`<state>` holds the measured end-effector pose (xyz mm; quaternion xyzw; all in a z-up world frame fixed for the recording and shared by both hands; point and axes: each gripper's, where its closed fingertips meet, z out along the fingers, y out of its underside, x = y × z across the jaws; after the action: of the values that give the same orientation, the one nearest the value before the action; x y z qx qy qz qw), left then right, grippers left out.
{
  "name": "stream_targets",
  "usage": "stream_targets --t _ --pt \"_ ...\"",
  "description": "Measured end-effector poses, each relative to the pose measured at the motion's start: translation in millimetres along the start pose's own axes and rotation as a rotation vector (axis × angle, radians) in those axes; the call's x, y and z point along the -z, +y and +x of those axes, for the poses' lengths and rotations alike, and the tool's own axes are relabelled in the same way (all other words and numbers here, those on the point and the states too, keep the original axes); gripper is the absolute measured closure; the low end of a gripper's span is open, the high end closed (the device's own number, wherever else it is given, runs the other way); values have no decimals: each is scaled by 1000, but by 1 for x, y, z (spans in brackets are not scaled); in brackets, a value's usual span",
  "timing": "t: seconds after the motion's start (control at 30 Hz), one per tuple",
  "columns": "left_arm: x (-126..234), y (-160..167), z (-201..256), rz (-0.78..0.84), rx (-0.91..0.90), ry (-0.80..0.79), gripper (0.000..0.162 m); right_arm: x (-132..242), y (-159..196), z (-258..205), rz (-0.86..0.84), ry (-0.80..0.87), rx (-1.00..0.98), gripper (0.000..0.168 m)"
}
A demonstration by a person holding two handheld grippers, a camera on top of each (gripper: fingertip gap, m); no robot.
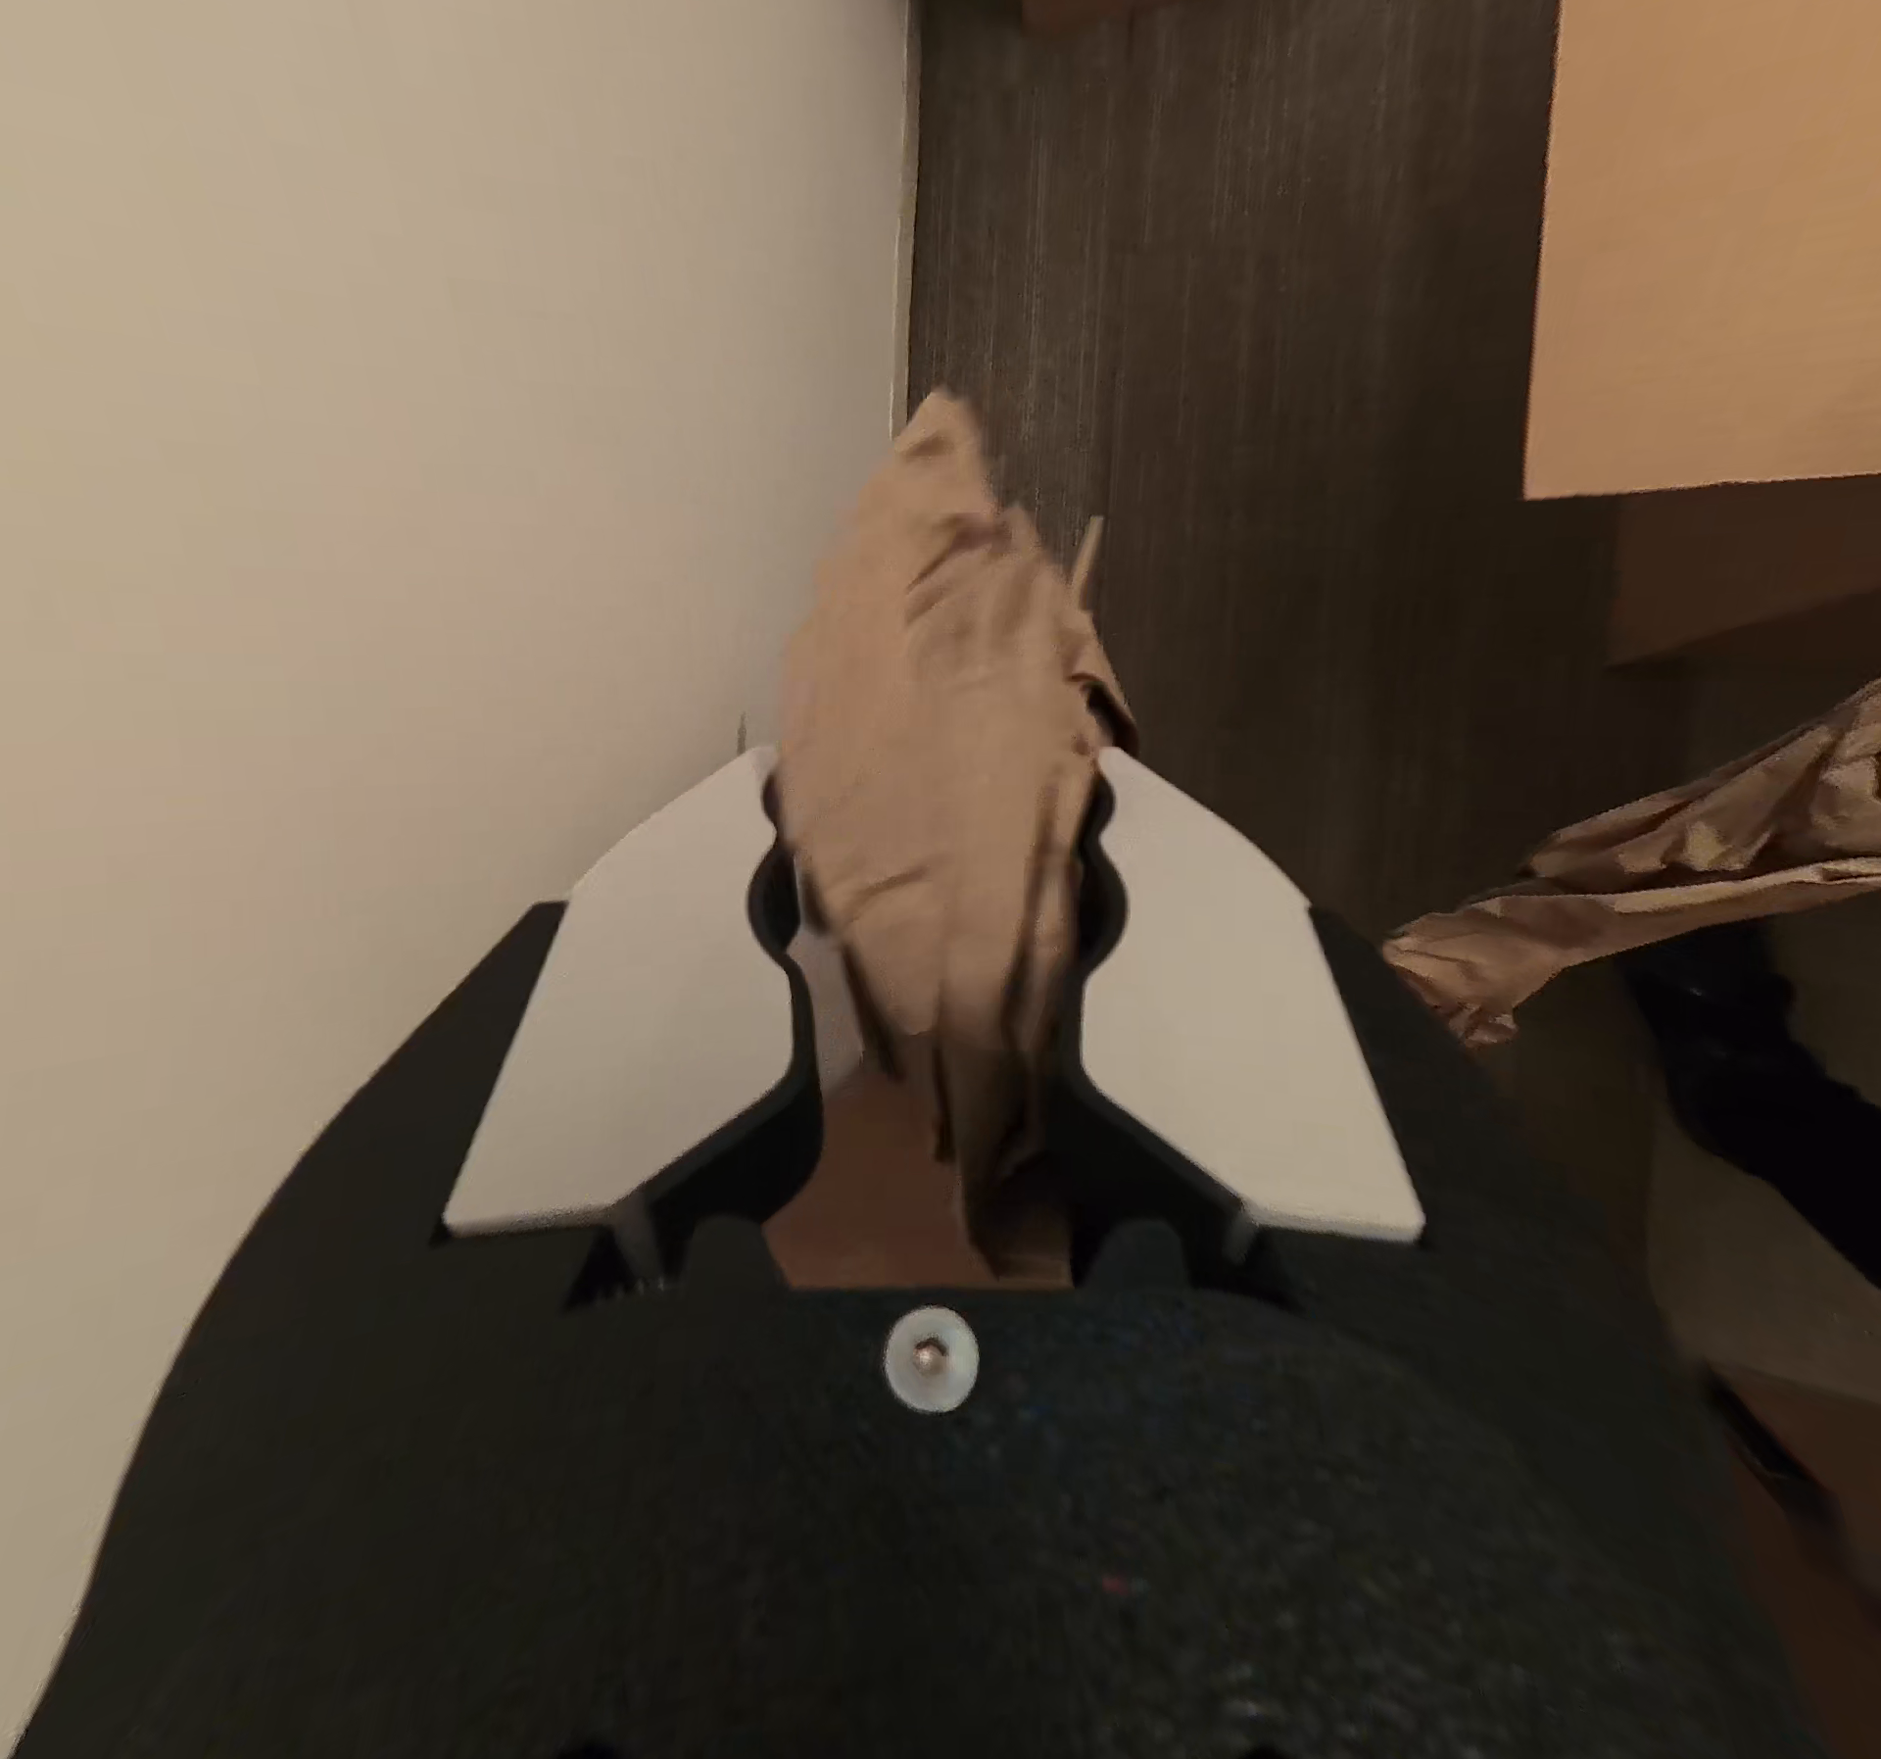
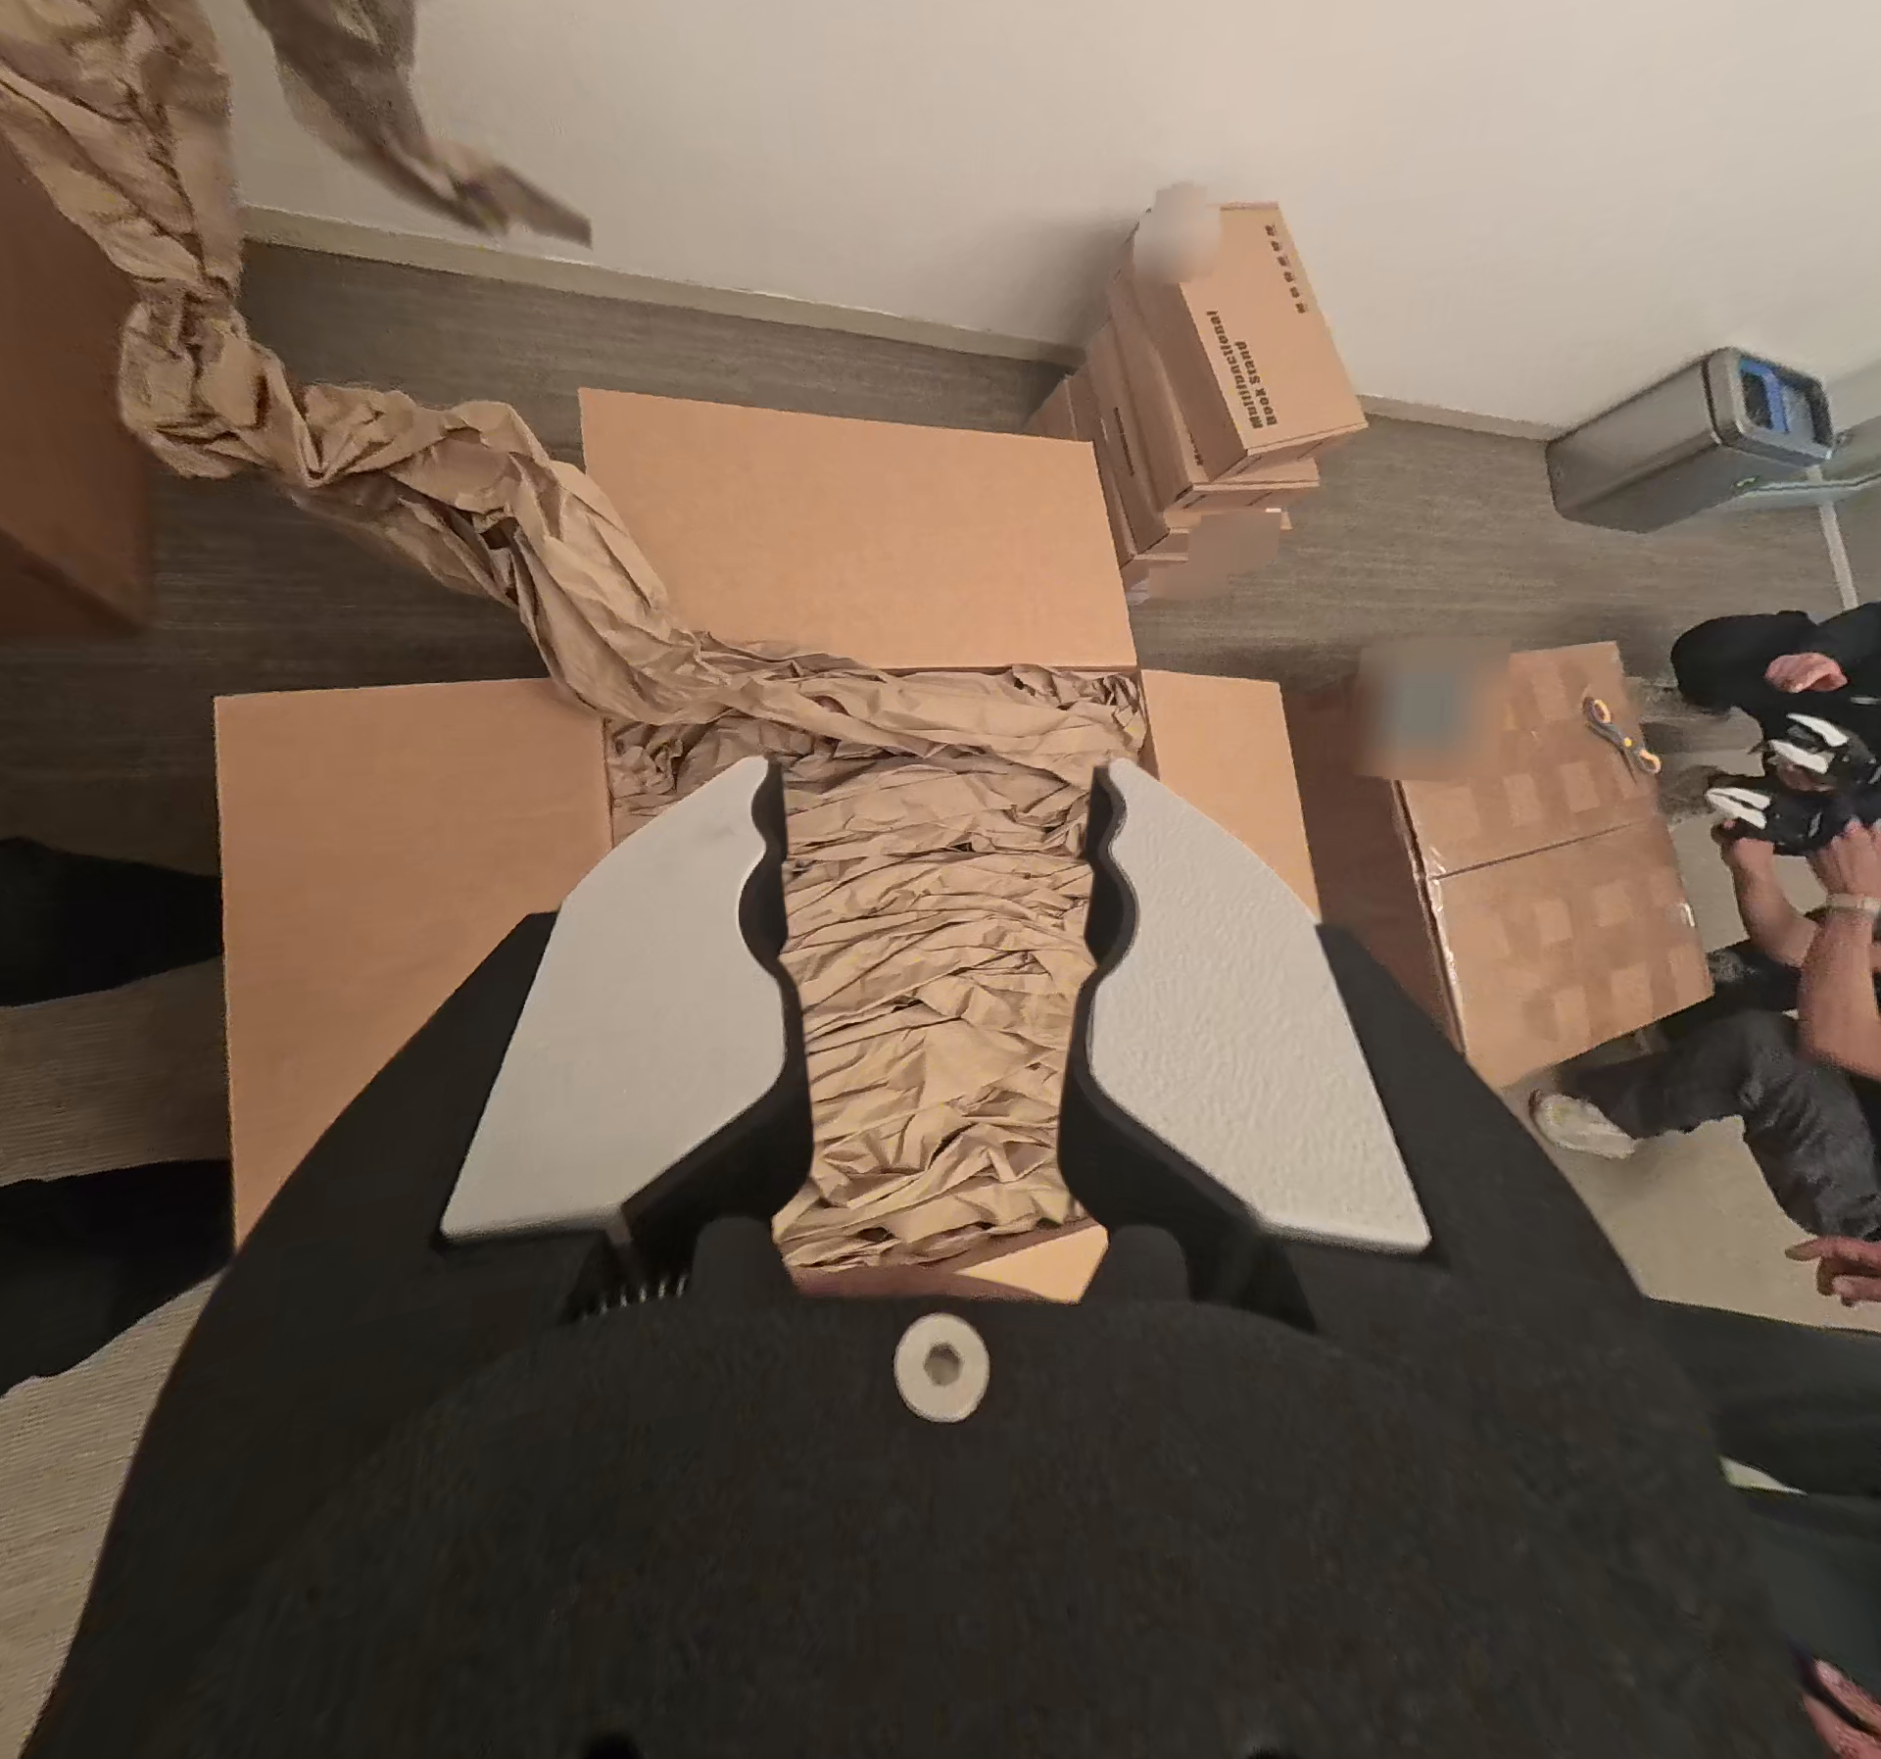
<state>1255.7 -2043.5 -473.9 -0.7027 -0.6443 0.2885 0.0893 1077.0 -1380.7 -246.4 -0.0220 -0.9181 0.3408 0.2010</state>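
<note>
While both tools were raised above the floor, the white wall (image 2: 1018, 61) and grey carpet (image 2: 1425, 539) framed the scene. One large open cardboard box (image 2: 407, 896) lay directly below the right gripper (image 2: 936, 784), its flaps spread flat and its inside filled with crumpled brown packing paper (image 2: 916, 997). One long twisted strand of that paper (image 2: 336, 458) ran from the box's far edge up and to the left, out of the right wrist view.

The left gripper (image 1: 931, 773) was clamped on an end of brown paper (image 1: 916, 743), the bunched sheet standing up between its white fingers (image 1: 631, 997) and blocking the view ahead; the wall and carpet showed beyond it. A further length of paper (image 1: 1629, 875) trailed at the right of that view. The right gripper's jaws stood apart, gripping nothing, hanging above the paper in the box.

One stack of small cardboard boxes (image 2: 1211, 407) stood against the wall beyond the open box. One taped brown carton (image 2: 1547, 896) sat to the right. One grey bin (image 2: 1690, 448) stood near the wall at far right. Another person (image 2: 1832, 947) sat beside the carton, holding two further grippers (image 2: 1802, 784).
</note>
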Motion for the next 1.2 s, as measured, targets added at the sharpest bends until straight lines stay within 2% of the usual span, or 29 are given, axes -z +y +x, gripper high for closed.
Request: stream_targets --t 0.07,0.2,0.3,0.43,0.53,0.67,0.77,0.83,1.03,1.13,1.2 --pt "3 -25 10 46 -21 18 104 0 9 -1 6 -1 -31 110" --pt "25 -108 32 155 4 78 82 1 35 -3 12 11 -114 105" --pt "46 -186 68 277 -4 107 82 1 57 -3 29 35 -186 106" --pt "65 -283 168 450 -11 213 92 -5 93 0 40 81 -290 106" --pt "50 -319 274 474 -1 307 94 -15 123 0 38 111 -364 106" --pt "-7 -313 426 375 11 378 90 -38 171 -7 25 120 -443 106" --pt "-62 -280 522 282 -6 374 90 -60 212 -10 -2 153 -477 106" --pt "-98 -257 567 252 -33 325 93 -76 238 -11 -7 180 -512 106" --pt "-210 -186 648 105 -67 208 97 -121 298 -28 -14 178 -578 103" --pt "-256 -165 659 8 -7 201 96 -137 316 -38 -8 157 -590 104" --pt "-277 -162 658 -21 37 212 96 -146 329 -43 -8 143 -600 104"
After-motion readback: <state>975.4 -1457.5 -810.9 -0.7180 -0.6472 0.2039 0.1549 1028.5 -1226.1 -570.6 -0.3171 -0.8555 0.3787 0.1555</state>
